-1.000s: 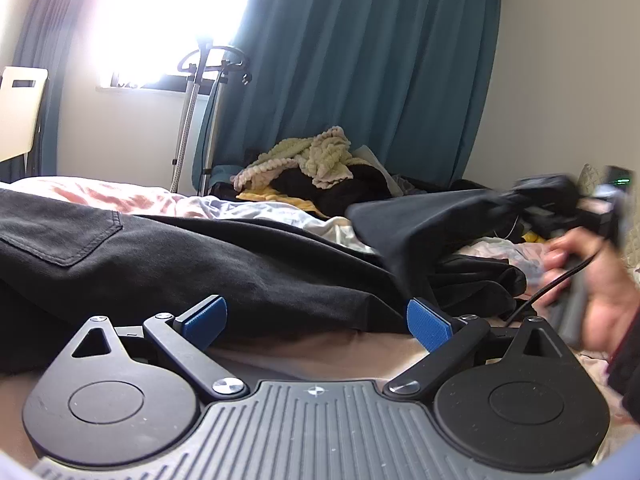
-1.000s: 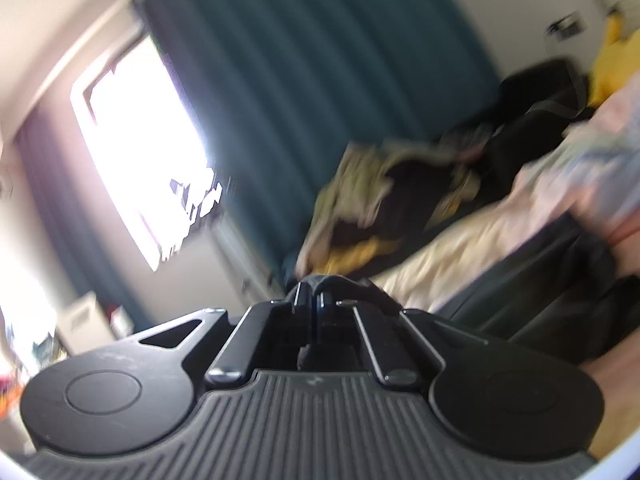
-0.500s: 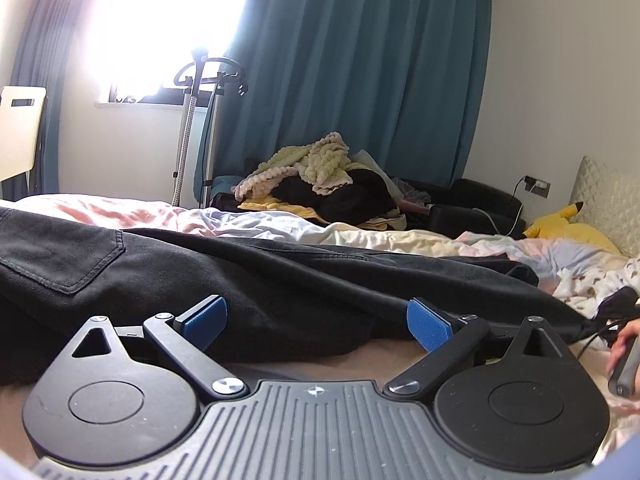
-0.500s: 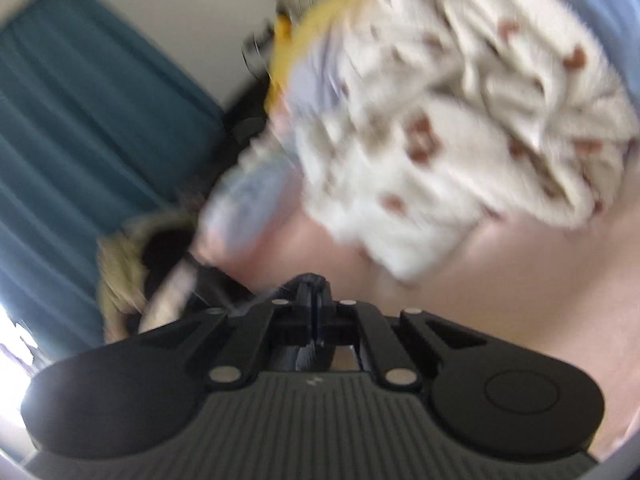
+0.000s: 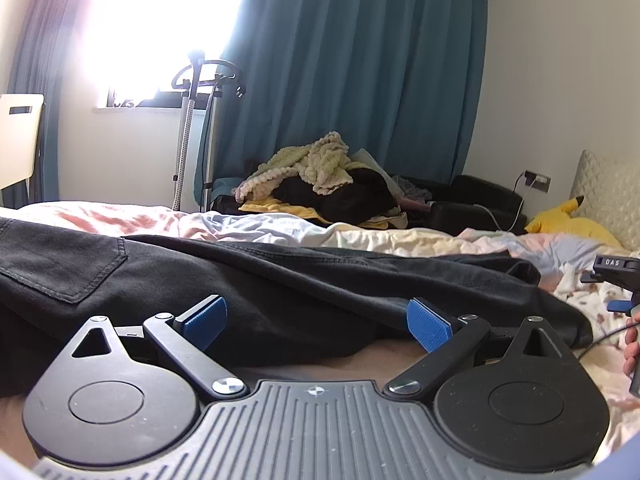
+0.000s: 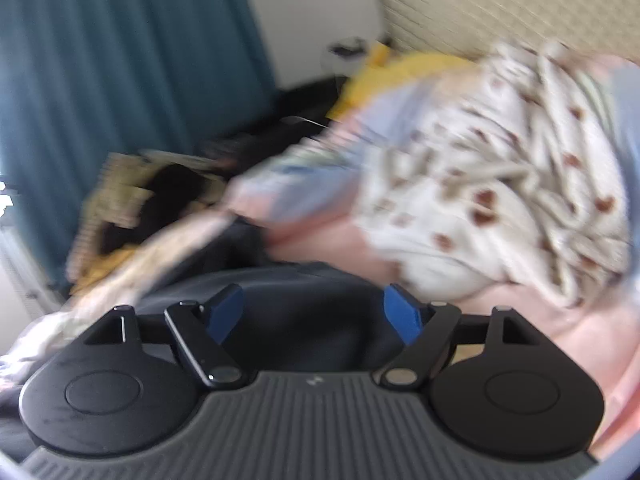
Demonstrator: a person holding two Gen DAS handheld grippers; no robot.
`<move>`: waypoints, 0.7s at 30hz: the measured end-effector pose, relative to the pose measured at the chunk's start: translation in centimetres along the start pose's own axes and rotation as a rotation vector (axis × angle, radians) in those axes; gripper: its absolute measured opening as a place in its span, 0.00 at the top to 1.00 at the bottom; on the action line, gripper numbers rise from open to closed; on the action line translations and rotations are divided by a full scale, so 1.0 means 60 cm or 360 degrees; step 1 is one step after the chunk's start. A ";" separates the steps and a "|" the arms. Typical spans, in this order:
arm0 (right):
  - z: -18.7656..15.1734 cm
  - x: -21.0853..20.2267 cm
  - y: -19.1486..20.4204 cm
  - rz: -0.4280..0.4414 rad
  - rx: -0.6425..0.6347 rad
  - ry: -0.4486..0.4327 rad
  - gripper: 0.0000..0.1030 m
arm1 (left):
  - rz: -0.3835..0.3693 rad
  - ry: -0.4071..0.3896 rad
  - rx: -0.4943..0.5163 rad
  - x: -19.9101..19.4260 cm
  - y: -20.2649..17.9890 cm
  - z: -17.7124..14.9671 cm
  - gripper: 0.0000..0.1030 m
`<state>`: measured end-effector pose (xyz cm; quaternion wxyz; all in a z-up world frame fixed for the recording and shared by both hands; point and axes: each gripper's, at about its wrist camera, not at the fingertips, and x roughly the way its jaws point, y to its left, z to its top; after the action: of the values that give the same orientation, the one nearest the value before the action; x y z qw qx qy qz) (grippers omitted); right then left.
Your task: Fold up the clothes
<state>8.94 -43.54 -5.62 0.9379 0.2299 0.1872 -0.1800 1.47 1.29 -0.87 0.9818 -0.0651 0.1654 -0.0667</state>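
Black jeans (image 5: 280, 280) lie stretched out flat across the bed, back pocket at the left. My left gripper (image 5: 316, 316) stands open just in front of their near edge, blue pads apart and pressing nothing. The right gripper (image 5: 618, 284) shows at the far right edge, a hand below it. In the blurred right wrist view the right gripper (image 6: 314, 312) has its jaws opening over the dark end of the jeans (image 6: 304, 288). The cloth lies below and between the pads, which do not press it.
A white blanket with brown spots (image 6: 500, 184) is bunched on the pink sheet at the right. A yellow plush toy (image 5: 568, 220) lies by the headboard. Behind the bed are a heap of clothes (image 5: 320, 176), a garment steamer stand (image 5: 192, 128) and a chair (image 5: 20, 136).
The jeans leg that the right gripper held up at the right now lies flat on the bed. The right gripper has swung down to the right and gone from shut to open. The left gripper stayed put.
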 end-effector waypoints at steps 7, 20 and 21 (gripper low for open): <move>-0.058 -0.075 0.103 0.0536 0.0016 0.0200 0.21 | 0.0095 -0.0121 -0.0058 -0.087 0.087 0.080 0.05; -0.113 -0.048 0.149 0.0656 -0.0005 0.0474 0.21 | 0.0699 -0.0038 -0.0854 -0.250 0.511 0.173 0.09; -0.116 -0.050 0.151 0.0656 -0.0005 0.0481 0.21 | 0.0676 0.0005 -0.0971 -0.245 0.537 0.168 0.14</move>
<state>8.34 -31.83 -6.75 0.9165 0.2859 0.2748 0.0516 -5.40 36.29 8.41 0.9090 -0.3189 0.1889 0.1907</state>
